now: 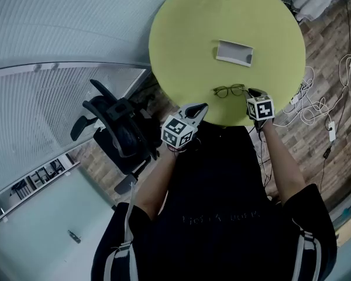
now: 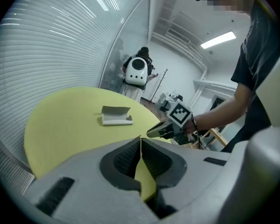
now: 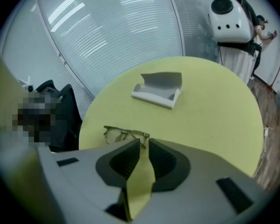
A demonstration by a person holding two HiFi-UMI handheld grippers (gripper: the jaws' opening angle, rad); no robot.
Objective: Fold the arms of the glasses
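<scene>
Thin-framed glasses (image 1: 229, 90) lie on the round yellow-green table (image 1: 181, 34), near its front edge, lenses facing me. In the right gripper view the glasses (image 3: 123, 134) sit just beyond the jaw tips. My right gripper (image 1: 251, 91) is shut, its tips at the frame's right end; I cannot tell whether they touch it. My left gripper (image 1: 203, 106) hovers at the table's front edge, left of the glasses, shut and empty. From the left gripper (image 2: 140, 138) I see the right gripper (image 2: 170, 127) across the table.
An open white glasses case (image 1: 234, 52) rests mid-table behind the glasses, also seen as the case (image 3: 158, 91). A black office chair (image 1: 120, 127) stands left of me. White cables (image 1: 322, 107) trail over the wooden floor at the right. A slatted glass wall runs along the left.
</scene>
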